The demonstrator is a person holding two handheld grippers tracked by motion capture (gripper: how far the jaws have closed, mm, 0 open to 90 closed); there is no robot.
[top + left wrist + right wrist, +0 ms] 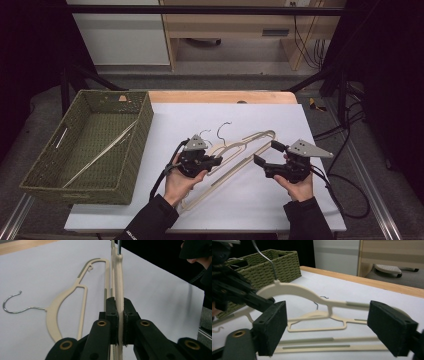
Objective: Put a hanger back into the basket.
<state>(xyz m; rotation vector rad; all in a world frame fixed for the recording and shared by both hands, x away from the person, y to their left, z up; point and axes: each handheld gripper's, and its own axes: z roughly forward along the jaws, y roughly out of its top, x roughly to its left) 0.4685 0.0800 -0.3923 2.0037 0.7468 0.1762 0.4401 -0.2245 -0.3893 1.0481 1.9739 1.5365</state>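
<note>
My left gripper (216, 161) (120, 312) is shut on a beige plastic hanger (235, 150) (119, 277) (294, 291), its pads pinching the thin body edge-on and holding it up off the white table. The hanger's wire hook points up. My right gripper (265, 152) (329, 327) stands open to the right of it, jaws wide apart and facing the hanger's far arm, with neither pad touching it. Another beige hanger (56, 312) (317, 315) with a metal hook lies flat on the table beyond.
A green woven basket (135, 150) (284, 265) stands at the table's left with a hanger (100, 152) lying inside. The white table top (260, 115) ends in a wooden strip at the back. Cables trail off the right edge.
</note>
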